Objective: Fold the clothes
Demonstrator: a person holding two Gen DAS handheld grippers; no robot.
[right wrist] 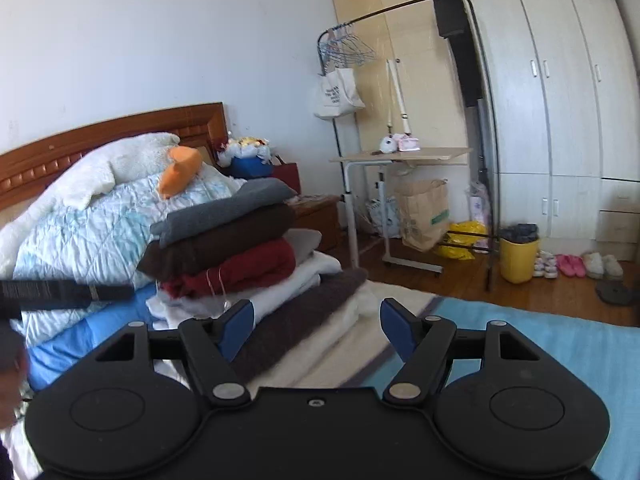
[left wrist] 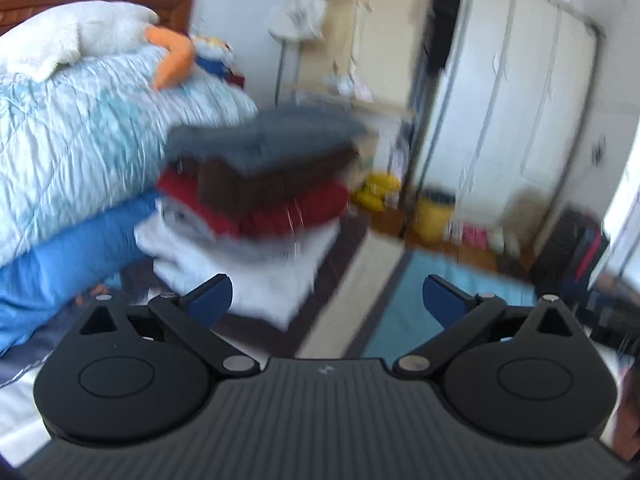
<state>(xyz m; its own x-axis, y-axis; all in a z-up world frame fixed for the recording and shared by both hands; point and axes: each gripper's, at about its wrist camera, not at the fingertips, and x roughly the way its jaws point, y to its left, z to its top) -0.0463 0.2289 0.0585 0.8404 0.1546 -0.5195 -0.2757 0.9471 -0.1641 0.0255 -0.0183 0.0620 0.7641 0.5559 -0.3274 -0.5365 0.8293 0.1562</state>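
The bed [right wrist: 540, 344] carried a stack of folded clothes [right wrist: 232, 240] at its far left, against the heaped quilt [right wrist: 88, 224]. The left tool [left wrist: 328, 300] and right tool [right wrist: 316, 330] hovered near it, both wide apart and holding nothing.

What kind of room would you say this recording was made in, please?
Most likely a bedroom: a bed with a wooden headboard and quilt, a tall white wardrobe, and a stack of folded clothes on the bed.

bed [right wrist: 540, 344] | on it: folded clothes stack [right wrist: 240, 248], quilt [right wrist: 80, 232], cream blanket [right wrist: 320, 360]
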